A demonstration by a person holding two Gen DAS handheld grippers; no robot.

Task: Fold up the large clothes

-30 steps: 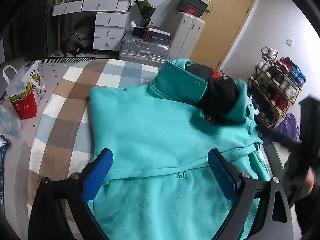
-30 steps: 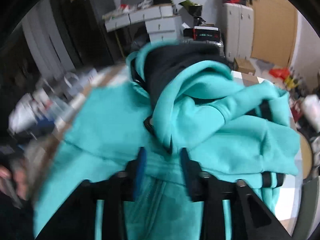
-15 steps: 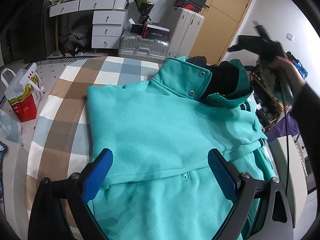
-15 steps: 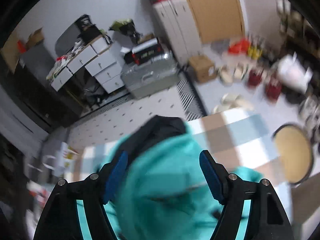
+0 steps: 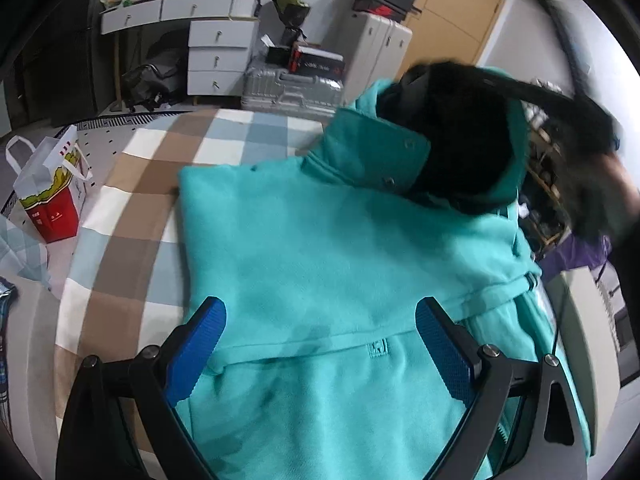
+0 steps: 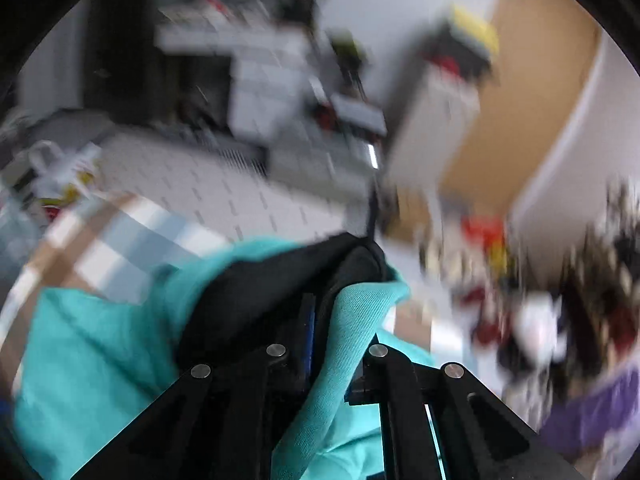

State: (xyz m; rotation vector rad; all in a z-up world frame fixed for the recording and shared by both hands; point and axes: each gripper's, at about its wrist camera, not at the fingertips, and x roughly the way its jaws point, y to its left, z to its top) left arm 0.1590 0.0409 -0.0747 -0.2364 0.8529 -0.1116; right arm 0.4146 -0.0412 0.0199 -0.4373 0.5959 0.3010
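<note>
A teal hooded jacket [image 5: 320, 248] with a black hood lining [image 5: 460, 148] lies partly folded on the checked bed cover [image 5: 132, 184]. My left gripper [image 5: 320, 340] is open and empty, hovering over the jacket's near part. My right gripper [image 6: 332, 320] is shut on the hood's teal edge [image 6: 360, 308] and holds the hood lifted; in the left wrist view it shows as a dark blur [image 5: 580, 120] at the hood's far right. The right wrist view is strongly blurred by motion.
A red and white paper bag [image 5: 52, 188] stands on the floor left of the bed. A silver suitcase [image 5: 292, 88], white drawers [image 5: 216, 56] and a white cabinet [image 5: 376, 48] line the far wall. A shoe rack [image 5: 548, 184] stands at the right.
My right gripper, open above the hood half a second ago, has come down and closed on the hood's edge, lifting it. My left gripper has stayed open over the jacket.
</note>
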